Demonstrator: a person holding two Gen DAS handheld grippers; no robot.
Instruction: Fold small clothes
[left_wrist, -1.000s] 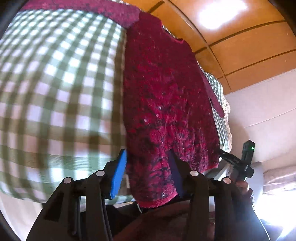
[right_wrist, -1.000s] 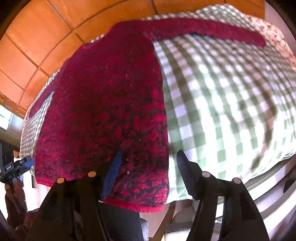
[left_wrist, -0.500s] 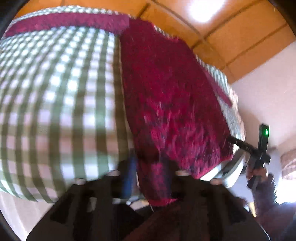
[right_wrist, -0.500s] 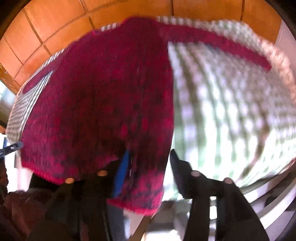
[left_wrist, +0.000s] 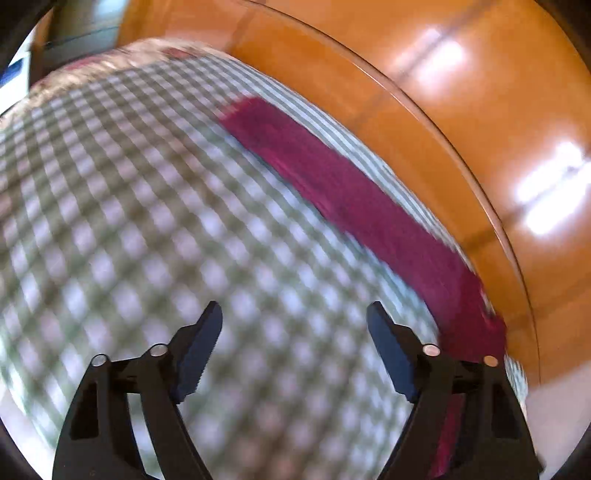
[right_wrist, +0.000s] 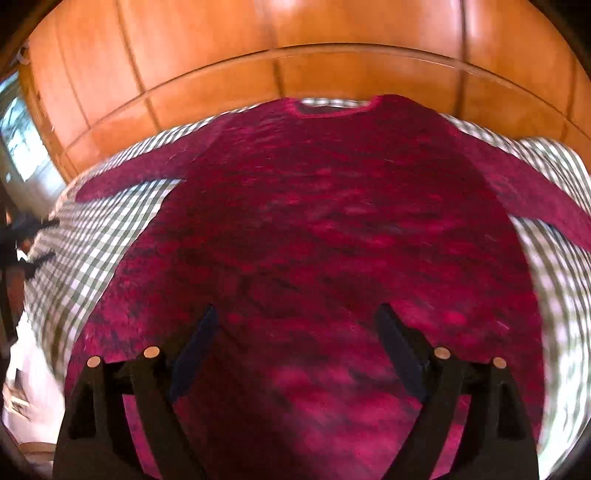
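Note:
A dark red knitted sweater (right_wrist: 332, 229) lies flat on a green-and-white checked cloth (right_wrist: 96, 251), neck hole at the far side and sleeves spread to both sides. My right gripper (right_wrist: 297, 314) hovers over the lower middle of its body. Its jaws are opening wide, with nothing pinched between them. In the left wrist view one red sleeve (left_wrist: 354, 206) runs diagonally across the checked cloth (left_wrist: 129, 240). My left gripper (left_wrist: 293, 317) hangs over bare cloth just left of that sleeve, jaws opening and empty.
Orange wooden panelling (right_wrist: 295, 48) rises right behind the cloth's far edge. A bright window (right_wrist: 18, 144) is at the far left. Flowered fabric (left_wrist: 110, 61) shows beyond the cloth's far corner. A dark blurred shape (right_wrist: 26, 236) sits at the left edge.
Both grippers had the sweater's lower hem between their fingers. Now both stand wide and free of it. The left one has swung towards the sleeve, the right one over the sweater's body.

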